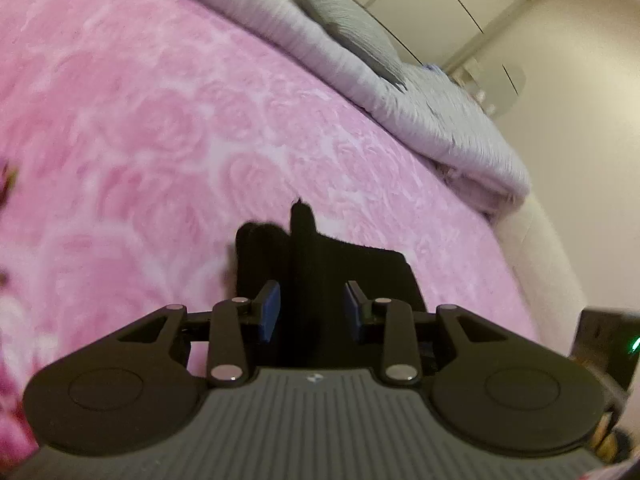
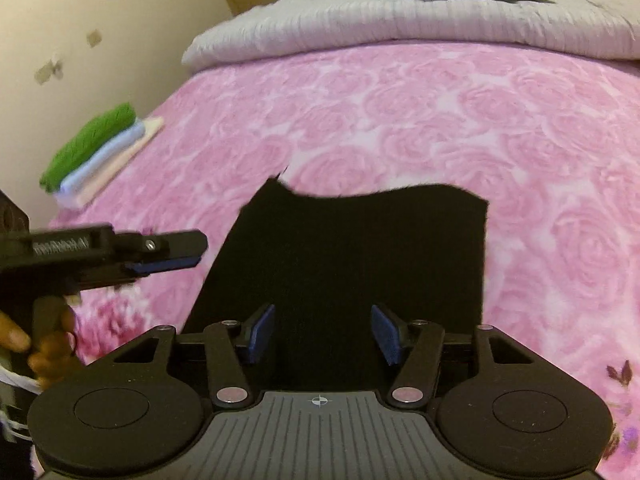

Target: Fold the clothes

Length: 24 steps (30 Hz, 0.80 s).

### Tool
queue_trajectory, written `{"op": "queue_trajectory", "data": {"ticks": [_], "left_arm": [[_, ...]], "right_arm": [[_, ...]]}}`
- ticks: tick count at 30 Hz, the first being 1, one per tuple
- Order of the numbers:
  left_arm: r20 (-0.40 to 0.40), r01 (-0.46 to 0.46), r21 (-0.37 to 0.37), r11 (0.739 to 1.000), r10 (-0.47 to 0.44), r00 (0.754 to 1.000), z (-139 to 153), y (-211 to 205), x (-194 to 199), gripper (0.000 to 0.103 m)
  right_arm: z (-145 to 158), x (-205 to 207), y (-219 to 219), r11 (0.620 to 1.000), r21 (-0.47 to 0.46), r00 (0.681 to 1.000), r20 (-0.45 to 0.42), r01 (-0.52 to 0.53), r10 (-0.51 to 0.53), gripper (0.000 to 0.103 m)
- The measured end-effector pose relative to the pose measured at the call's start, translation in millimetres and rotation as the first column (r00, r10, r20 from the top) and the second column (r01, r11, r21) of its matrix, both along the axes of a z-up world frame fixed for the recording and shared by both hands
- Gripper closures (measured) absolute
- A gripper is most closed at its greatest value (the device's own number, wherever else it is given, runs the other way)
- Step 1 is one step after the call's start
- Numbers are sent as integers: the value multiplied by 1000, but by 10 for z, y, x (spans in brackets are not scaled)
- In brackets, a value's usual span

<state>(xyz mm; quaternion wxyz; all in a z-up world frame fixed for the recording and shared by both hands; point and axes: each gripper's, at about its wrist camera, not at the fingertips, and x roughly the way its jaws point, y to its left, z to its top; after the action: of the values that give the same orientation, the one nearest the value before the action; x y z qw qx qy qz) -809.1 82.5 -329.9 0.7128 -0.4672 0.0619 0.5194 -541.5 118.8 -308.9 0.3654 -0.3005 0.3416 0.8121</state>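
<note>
On pink bedspread (image 2: 400,120): black garment (image 2: 360,248), long axis toward grey duvet (image 2: 400,28); left gripper (image 1: 311,312), right gripper (image 2: 323,334) both spread, unclamped.

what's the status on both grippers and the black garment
Left gripper open, right gripper open, neither gripping. Black garment flat on pink bedspread. Nothing in the way.
</note>
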Motion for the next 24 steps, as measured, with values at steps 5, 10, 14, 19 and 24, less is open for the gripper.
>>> {"op": "queue_trajectory", "data": {"ticks": [5,10,14,19,24], "left_arm": [[-76,34,36,999,-31,997,-25,153,107,74],[-142,62,52,997,-54,988,-9,270,184,77],[-227,116,34,993,-105,968,-81,354,319,89],[-206,118,48,992,-106,973,-114,330,281,98],[-118,45,83,996,-35,992,-61,212,92,99]], "right_arm": [[33,144,204,999,-10,999,-18,37,-38,54],[22,140,261,1000,-25,1000,-24,14,-15,54],[-4,128,316,999,-34,1000,-31,-4,3,54],[-37,13,575,998,-28,999,-18,-50,50,60],[-26,-64,803,996,-22,996,-23,-85,85,64]]}}
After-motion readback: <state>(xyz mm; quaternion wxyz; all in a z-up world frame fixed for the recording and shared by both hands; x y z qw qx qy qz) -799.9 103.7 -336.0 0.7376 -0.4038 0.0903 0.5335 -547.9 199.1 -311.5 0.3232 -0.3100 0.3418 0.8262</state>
